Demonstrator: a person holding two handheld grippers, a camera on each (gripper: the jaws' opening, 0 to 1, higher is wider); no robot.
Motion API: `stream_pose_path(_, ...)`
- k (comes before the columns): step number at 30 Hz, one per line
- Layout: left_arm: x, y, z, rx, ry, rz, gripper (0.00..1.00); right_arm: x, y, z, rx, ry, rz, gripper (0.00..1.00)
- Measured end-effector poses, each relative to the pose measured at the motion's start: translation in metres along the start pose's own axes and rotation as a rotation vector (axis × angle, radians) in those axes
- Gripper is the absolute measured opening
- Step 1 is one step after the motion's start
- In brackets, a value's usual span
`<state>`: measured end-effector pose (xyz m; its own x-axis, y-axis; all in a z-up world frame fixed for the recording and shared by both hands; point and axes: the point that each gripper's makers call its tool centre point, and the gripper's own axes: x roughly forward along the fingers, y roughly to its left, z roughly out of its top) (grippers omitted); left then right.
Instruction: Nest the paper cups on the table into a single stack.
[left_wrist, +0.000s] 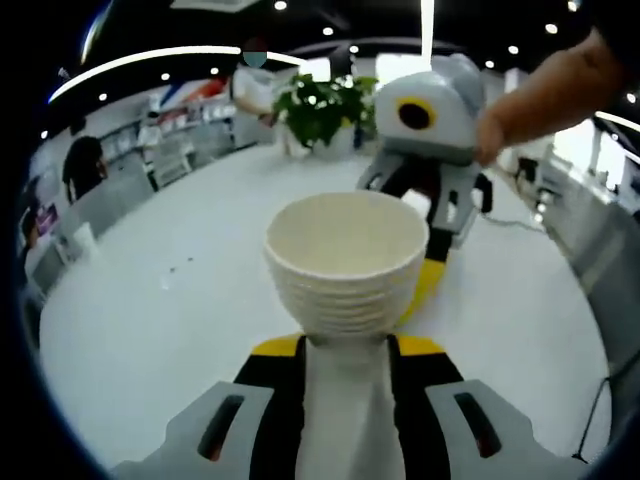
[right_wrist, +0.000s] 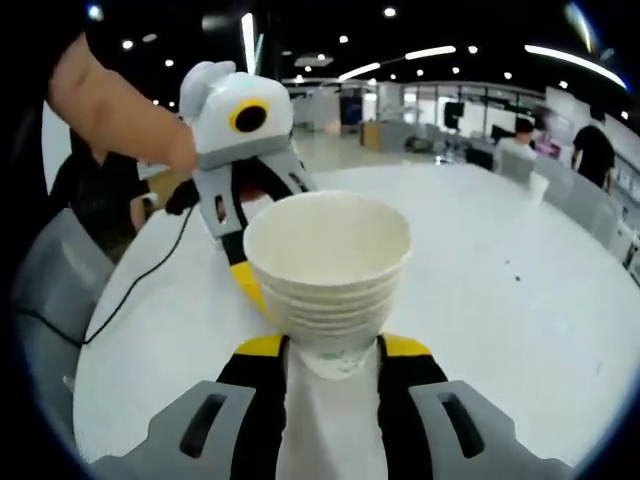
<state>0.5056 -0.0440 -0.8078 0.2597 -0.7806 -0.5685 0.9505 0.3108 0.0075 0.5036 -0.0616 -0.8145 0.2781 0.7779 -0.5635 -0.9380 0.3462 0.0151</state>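
- The cup stack (left_wrist: 346, 262) sits dead centre in the left gripper view, several rims ringed under the top cup, mouth open and empty. It's the same stack (right_wrist: 328, 265) in the right gripper view.
- Both tongs are clamped on the stack's lower body: the left tongs (left_wrist: 346, 350) pinch it from one side and the right tongs (right_wrist: 330, 352) from the other, jaws closed snug against the paper.
- The right tongs (left_wrist: 432, 150) show at 1 o'clock behind the stack in the left gripper view, a hand (left_wrist: 545, 100) on them.
- The white worktop (left_wrist: 150, 300) lies underneath, with a plant (left_wrist: 322, 108) way off at 12 o'clock.
- Looks mostly nested to me. I'd squeeze lightly so the paper doesn't crumple, keep the stack upright, and set it down before letting go.
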Motion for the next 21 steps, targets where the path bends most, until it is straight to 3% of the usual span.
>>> stream_pose_path(4,0.001,0.000,0.000,-0.002,0.008,0.004,0.37,0.003,0.003,0.002,0.017,0.014,-0.002,0.38)
stream_pose_path(5,0.001,0.005,-0.003,0.008,0.027,0.041,0.41,0.003,0.002,0.000,-0.009,0.033,-0.002,0.43)
stream_pose_path(8,-0.001,0.009,0.005,-0.027,-0.036,0.065,0.67,0.005,0.005,0.000,0.014,0.032,-0.010,0.68)
stream_pose_path(9,-0.002,0.011,0.004,-0.030,-0.032,0.074,0.74,0.004,0.005,0.000,0.016,0.034,-0.018,0.73)
stream_pose_path(14,-0.016,0.022,0.004,-0.043,-0.051,0.156,0.94,-0.006,-0.003,0.005,0.037,0.019,-0.102,0.99)
stream_pose_path(15,-0.019,0.023,0.005,-0.047,-0.059,0.171,0.98,-0.011,-0.009,0.009,0.050,0.001,-0.145,0.99)
stream_pose_path(21,-0.043,0.024,0.004,-0.109,-0.084,0.228,0.98,-0.033,-0.002,0.010,0.062,-0.032,-0.214,1.00)
